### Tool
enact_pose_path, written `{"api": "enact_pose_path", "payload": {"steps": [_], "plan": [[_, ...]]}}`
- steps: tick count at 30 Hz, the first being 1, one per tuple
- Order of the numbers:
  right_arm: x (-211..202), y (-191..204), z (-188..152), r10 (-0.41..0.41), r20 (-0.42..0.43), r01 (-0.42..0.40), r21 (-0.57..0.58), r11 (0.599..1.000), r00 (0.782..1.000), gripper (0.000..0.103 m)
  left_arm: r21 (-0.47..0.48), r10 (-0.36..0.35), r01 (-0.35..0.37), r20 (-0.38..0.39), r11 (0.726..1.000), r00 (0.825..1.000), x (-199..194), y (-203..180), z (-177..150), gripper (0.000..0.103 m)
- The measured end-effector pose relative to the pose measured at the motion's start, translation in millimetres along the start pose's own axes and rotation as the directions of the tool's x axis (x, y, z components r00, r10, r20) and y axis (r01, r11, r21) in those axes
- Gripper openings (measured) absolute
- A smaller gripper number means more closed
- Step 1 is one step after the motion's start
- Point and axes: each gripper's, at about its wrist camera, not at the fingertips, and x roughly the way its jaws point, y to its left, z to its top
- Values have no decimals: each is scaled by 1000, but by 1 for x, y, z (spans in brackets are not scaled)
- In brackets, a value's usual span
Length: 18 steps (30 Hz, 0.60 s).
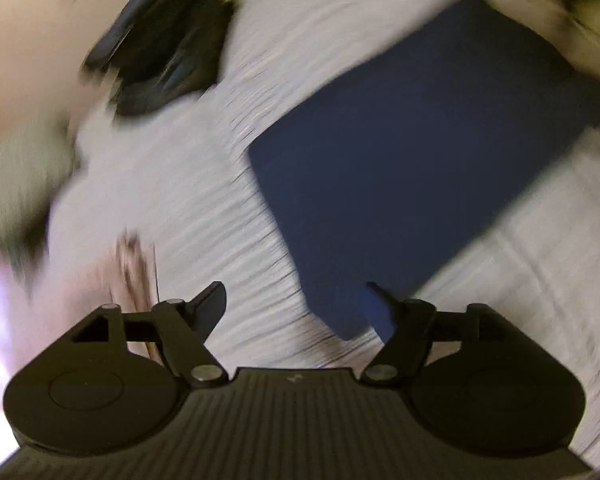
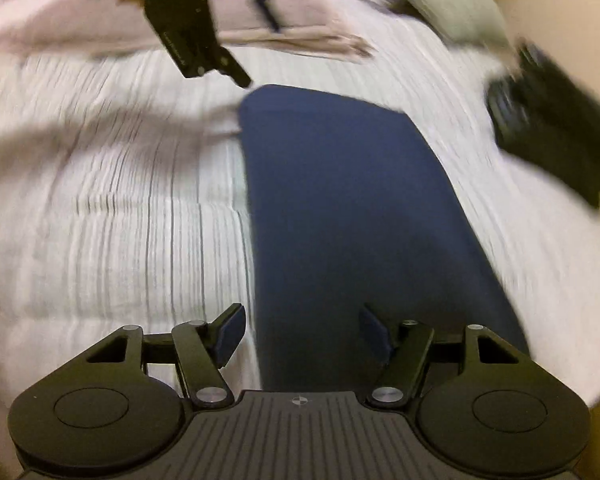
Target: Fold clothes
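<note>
I'm working over a bed (image 2: 112, 216) covered in a pale sheet with thin dark stripes and soft ridges; both views are smeared, so the fine detail is hard to read. A beige wall (image 1: 32, 32) rises behind it in my left view. Along the far edge in the right view lies a pinkish cloth (image 2: 100, 28), crumpled, and a greenish pillow (image 2: 448, 4) sits at the top right corner (blur hides its edges).

The garment (image 2: 352, 208) lies flat on the sheet: navy, smooth, matte, folded into a long rectangle with straight sides and rounded corners. In my left view it runs diagonally, its near corner (image 1: 400, 160) close under my fingers.

A dark pile (image 1: 160, 44), black and lumpy, rests on the sheet well apart from the garment; I can't tell what it is.

My left gripper (image 1: 300, 308) is spread wide with nothing between its 2 fingers. My right gripper (image 2: 302, 332) is likewise spread wide and holds nothing, hovering over the garment's near end. From the right view I see my left gripper (image 2: 204, 40) above the garment's far corner.
</note>
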Motion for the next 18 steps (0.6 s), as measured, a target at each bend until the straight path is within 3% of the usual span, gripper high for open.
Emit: {"api": "enact_pose_path", "payload": {"steps": [2,5,6,7,10,12,16,18], "plan": [[21,15,6,-32,-20,29,-117,993,999,66,148,9,-12,17,989,1000,3,-28,3,73],[39,16,8,-65,-37,58,-180,982,997,65,355,31,-52,65,933,997,14,-65,2,79],[42,13,8,-72,-38,64,-183,981,997,50,403,45,-74,81,912,996,20,-74,0,79],[45,10,8,-79,-38,70,-186,980,996,41,440,55,-88,87,894,995,27,-81,0,79],[44,-2,10,-74,-34,66,-187,980,997,23,484,94,-119,76,867,993,46,-88,0,75],[25,-15,14,-51,-15,47,-186,981,999,21,494,110,-123,55,861,992,54,-85,4,58],[-17,-48,19,-48,35,55,-225,973,998,20,479,85,-97,47,872,995,44,-75,17,40],[-26,-60,15,-59,52,71,-278,958,997,21,447,60,-70,37,892,998,32,-71,29,32]]}}
